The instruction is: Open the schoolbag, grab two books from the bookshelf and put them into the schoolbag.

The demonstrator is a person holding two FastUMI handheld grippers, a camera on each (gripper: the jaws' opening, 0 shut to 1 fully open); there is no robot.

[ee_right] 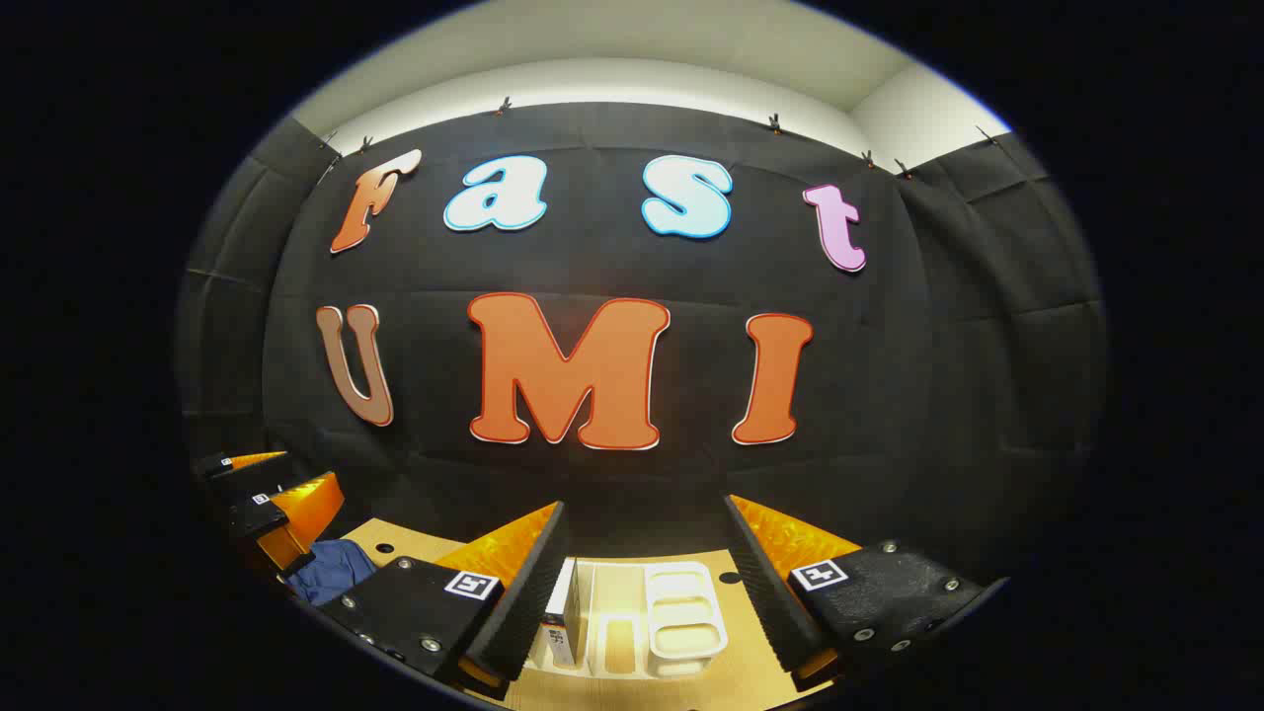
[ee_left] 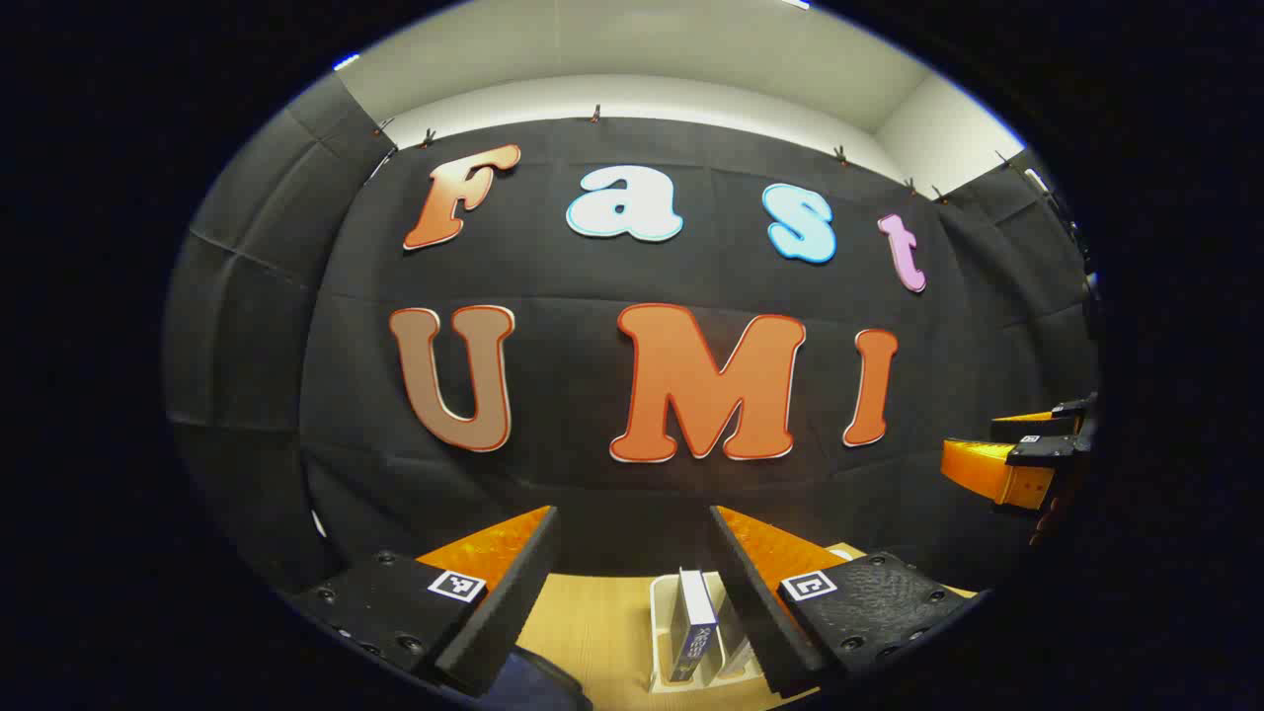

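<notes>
So in the left gripper view, the left tongs [ee_left: 632,573] are spread wide with nothing between them, held up high and looking mostly at the booth wall. Below them sits the pale wooden surface [ee_left: 592,622], and on it a white plastic slotted bookshelf [ee_left: 660,632] with a book with a dark blue spine [ee_left: 697,622] standing upright in it. A dark blue fabric bit, probably the schoolbag [ee_left: 528,686], pokes in at the bottom edge, just left of the shelf. The right tongs [ee_left: 1017,459] hang off to the side, well apart.

Right gripper view: the right tongs are released too, nothing gripped, with the white bookshelf straight ahead between the fingers. A book with a white spine [ee_right: 563,622] stands at the shelf's left end; the other slots look bare. The blue schoolbag is down at the left, near the left tongs.

My take: the bag comes first. Tilt the tongs down a lot, then find the zipper before closing. I can't tell from here if it's open.
</notes>
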